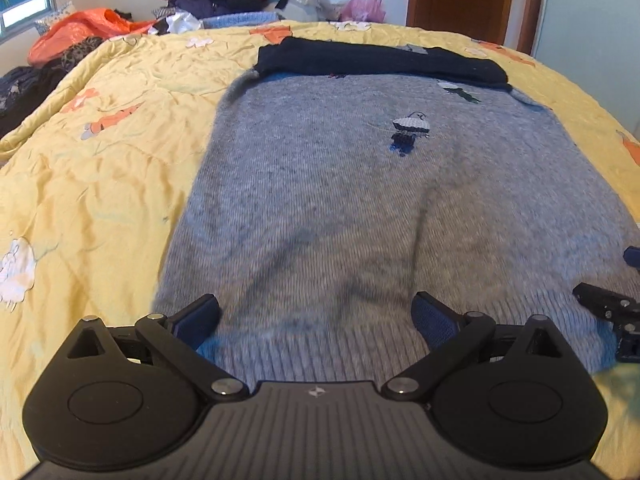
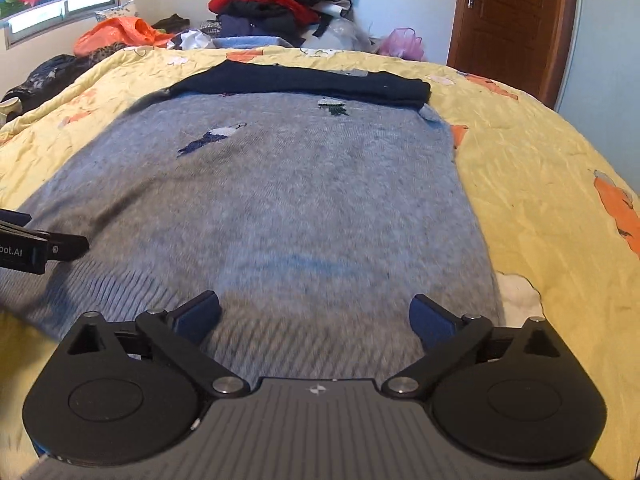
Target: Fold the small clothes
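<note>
A grey knitted sweater (image 1: 360,208) lies flat on the yellow quilt (image 1: 100,160), its ribbed hem nearest me and dark navy sleeves (image 1: 380,60) folded across its far end. Small embroidered figures (image 1: 410,130) sit on its body. My left gripper (image 1: 316,320) is open, fingers spread over the left part of the hem. My right gripper (image 2: 316,318) is open over the right part of the hem, and the sweater (image 2: 280,200) fills that view. Each gripper shows at the edge of the other's view: the right one (image 1: 608,312), the left one (image 2: 36,250).
A pile of red, black and purple clothes (image 2: 280,0) stands beyond the far edge of the bed, with an orange bag (image 2: 116,34) to its left and a pink bag (image 2: 402,42) to its right. A brown door (image 2: 512,20) is at the back right.
</note>
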`<action>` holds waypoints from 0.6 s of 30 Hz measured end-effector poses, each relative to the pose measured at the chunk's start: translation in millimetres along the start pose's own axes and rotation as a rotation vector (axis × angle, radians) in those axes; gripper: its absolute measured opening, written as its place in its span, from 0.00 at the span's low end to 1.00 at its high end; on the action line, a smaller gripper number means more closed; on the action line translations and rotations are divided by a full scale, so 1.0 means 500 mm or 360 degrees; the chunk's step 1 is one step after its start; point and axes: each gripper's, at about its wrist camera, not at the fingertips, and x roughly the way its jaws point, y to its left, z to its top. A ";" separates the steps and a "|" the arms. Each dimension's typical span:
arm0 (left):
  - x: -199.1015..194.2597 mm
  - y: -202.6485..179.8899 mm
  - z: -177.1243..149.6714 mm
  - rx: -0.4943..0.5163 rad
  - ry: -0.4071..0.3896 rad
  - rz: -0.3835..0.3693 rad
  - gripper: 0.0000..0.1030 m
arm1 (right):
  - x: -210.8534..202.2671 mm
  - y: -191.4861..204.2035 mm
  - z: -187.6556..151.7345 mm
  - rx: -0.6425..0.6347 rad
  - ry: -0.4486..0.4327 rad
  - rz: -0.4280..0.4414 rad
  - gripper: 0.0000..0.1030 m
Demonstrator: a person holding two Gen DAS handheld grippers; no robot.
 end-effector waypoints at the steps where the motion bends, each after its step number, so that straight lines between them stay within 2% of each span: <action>1: -0.004 0.001 -0.007 0.0006 -0.0015 -0.0007 1.00 | -0.004 -0.001 -0.004 -0.0004 0.0003 0.0000 0.97; 4: -0.018 0.011 -0.021 0.0030 -0.0009 -0.0048 1.00 | -0.020 -0.008 -0.018 -0.0030 0.0010 0.0027 0.99; 7: -0.036 0.022 -0.024 0.0049 0.0060 -0.0079 1.00 | -0.034 -0.022 -0.020 -0.0047 0.0048 0.0080 0.99; 9: -0.055 0.037 -0.026 -0.0053 0.0041 -0.0142 1.00 | -0.048 -0.028 -0.019 -0.0030 0.0028 0.0118 0.96; 12: -0.055 0.050 -0.026 -0.0199 0.0017 -0.0303 1.00 | -0.051 -0.041 -0.012 0.0037 -0.0044 0.0063 0.95; 13: -0.049 0.043 -0.022 -0.0197 0.0013 -0.0309 1.00 | -0.048 -0.042 -0.009 0.0040 -0.0083 0.0049 0.95; 15: -0.047 0.018 -0.016 -0.0092 -0.0037 -0.0315 1.00 | -0.037 -0.043 -0.004 0.0054 -0.0124 0.0031 0.96; 16: -0.041 0.004 -0.015 -0.0038 -0.0023 -0.0296 1.00 | -0.028 -0.042 -0.001 0.0050 -0.0115 0.0017 0.96; 17: -0.030 -0.005 -0.016 0.0005 0.0008 -0.0259 1.00 | -0.019 -0.041 -0.001 0.0047 -0.0086 0.0003 0.97; 18: -0.027 -0.015 -0.021 0.0078 -0.0014 -0.0202 1.00 | -0.010 -0.041 -0.002 0.0037 -0.0027 -0.0012 0.98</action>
